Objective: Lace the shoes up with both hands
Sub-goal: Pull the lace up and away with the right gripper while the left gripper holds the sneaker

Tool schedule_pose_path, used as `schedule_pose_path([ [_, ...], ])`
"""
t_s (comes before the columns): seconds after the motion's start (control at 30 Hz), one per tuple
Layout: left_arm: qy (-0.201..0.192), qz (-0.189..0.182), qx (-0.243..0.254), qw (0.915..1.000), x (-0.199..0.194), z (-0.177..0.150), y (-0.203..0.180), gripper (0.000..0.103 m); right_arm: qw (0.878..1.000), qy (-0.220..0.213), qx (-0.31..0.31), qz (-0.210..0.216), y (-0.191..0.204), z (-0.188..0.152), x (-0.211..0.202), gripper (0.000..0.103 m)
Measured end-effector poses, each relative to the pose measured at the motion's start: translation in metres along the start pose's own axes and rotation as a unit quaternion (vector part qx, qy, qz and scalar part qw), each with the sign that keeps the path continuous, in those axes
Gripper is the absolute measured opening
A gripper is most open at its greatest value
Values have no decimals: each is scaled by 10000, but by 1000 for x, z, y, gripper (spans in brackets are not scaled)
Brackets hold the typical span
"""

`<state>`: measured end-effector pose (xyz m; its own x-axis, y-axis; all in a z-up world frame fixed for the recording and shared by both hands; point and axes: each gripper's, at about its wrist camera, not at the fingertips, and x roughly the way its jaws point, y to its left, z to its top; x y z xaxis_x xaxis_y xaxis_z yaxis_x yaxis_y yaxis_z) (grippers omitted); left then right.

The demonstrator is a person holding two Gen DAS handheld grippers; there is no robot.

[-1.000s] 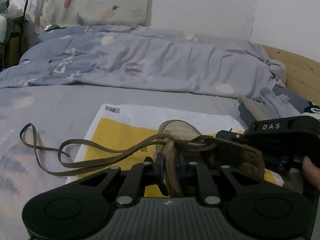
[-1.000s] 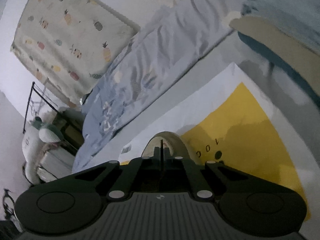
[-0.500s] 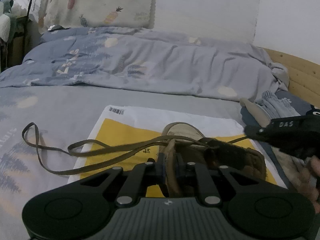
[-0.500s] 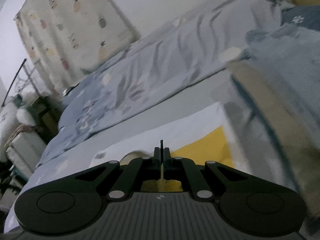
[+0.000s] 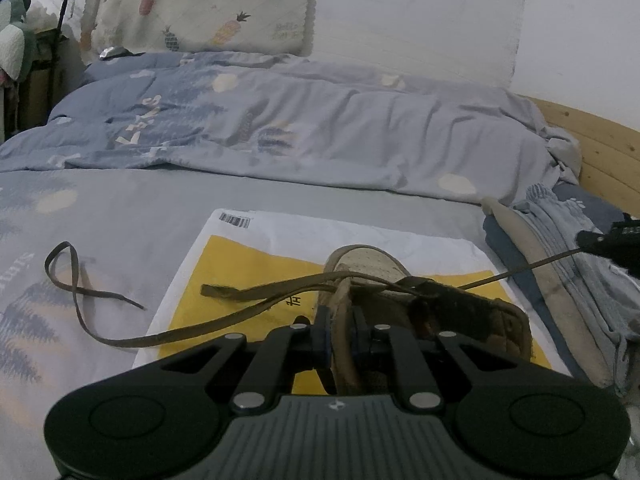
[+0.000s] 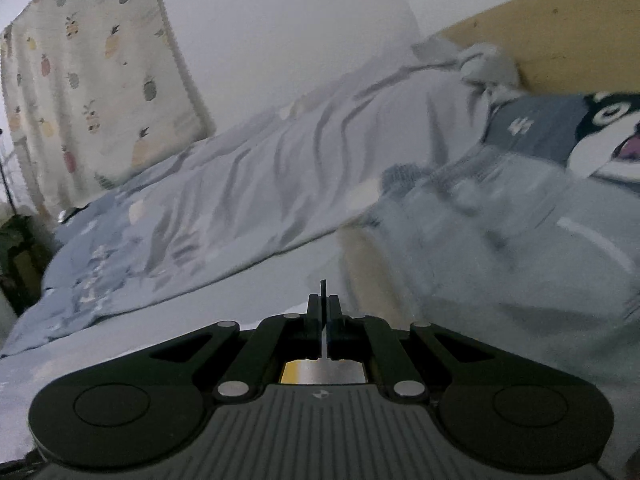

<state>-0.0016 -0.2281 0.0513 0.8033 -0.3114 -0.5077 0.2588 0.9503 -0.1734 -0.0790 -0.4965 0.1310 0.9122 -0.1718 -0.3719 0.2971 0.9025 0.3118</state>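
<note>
The left claw (image 5: pixel 340 340) pinches the tan suede shoe's (image 5: pixel 404 320) collar; its flat brown lace (image 5: pixel 532 266) runs taut rightward to the right claw (image 6: pixel 323 302), clamped on it.

Bed (image 5: pixel 168 200) with rumpled blue duvet (image 5: pixel 304 128), white wall (image 5: pixel 420 12), pineapple-print curtain (image 5: pixel 200 4), possibly wooden headboard (image 5: pixel 600 148).

Barcode (image 5: pixel 235 219) on white-yellow mailer bag (image 5: pixel 248 264); other print illegible.

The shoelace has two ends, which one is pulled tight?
The lace end running right to the right gripper is straight and taut. The other end lies slack and curled on the bed sheet.
</note>
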Motion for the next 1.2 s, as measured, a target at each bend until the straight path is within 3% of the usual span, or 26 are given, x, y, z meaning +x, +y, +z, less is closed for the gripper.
schedule_pose_path([
  [0.23, -6, 30, -24, 10000, 0, 0, 0, 9, 9983, -256, -170, -496, -30, 19, -10, 1],
  [0.7, -19, 46, -92, 9999, 1, 0, 3, 9, 9895, -345, -251, -1379, -90, 36, -18, 1],
  [1.2, -59, 92, -298, 9995, 0, 0, 4, 9, 9722, -502, -109, -2284, -131, 44, -31, 1],
])
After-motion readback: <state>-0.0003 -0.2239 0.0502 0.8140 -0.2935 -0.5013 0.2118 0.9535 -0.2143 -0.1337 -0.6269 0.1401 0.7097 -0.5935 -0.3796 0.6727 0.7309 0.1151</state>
